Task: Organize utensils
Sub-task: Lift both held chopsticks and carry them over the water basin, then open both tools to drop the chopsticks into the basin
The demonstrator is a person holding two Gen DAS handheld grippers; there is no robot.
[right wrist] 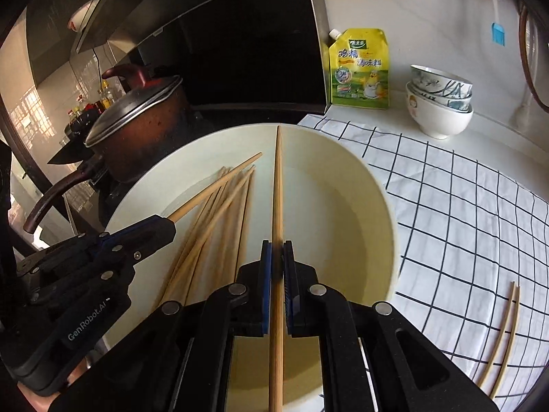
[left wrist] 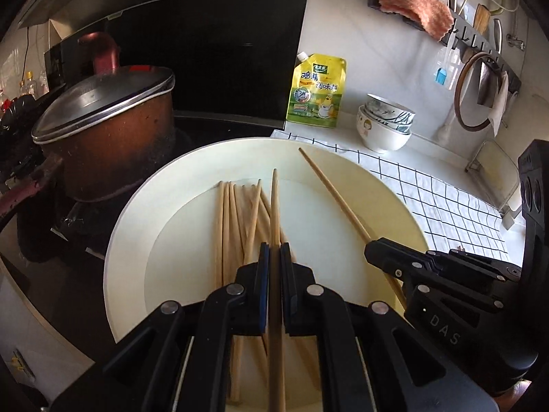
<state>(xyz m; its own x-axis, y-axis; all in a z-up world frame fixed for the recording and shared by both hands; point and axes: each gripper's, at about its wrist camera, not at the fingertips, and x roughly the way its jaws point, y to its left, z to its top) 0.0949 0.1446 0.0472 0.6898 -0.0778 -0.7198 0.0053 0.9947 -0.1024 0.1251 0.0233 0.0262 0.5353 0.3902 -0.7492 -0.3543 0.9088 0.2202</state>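
**One chopstick in each gripper, over the plate**

The left gripper (left wrist: 274, 250) is clamped on a chopstick (left wrist: 274, 206); the right gripper (right wrist: 277, 249) pinches another chopstick (right wrist: 278, 189). Both sticks point forward, away from the cameras, above loose chopsticks (left wrist: 236, 219) lying lengthwise on the cream plate (left wrist: 130, 226).

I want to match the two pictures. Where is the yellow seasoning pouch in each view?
Left wrist view: the yellow seasoning pouch stands above centre, right of the dark stove panel, left of the stacked bowls.
Right wrist view: the pouch stands upper right of centre, again left of the bowls.
Shared landmark: the white plate holding loose chopsticks, below the pouch.
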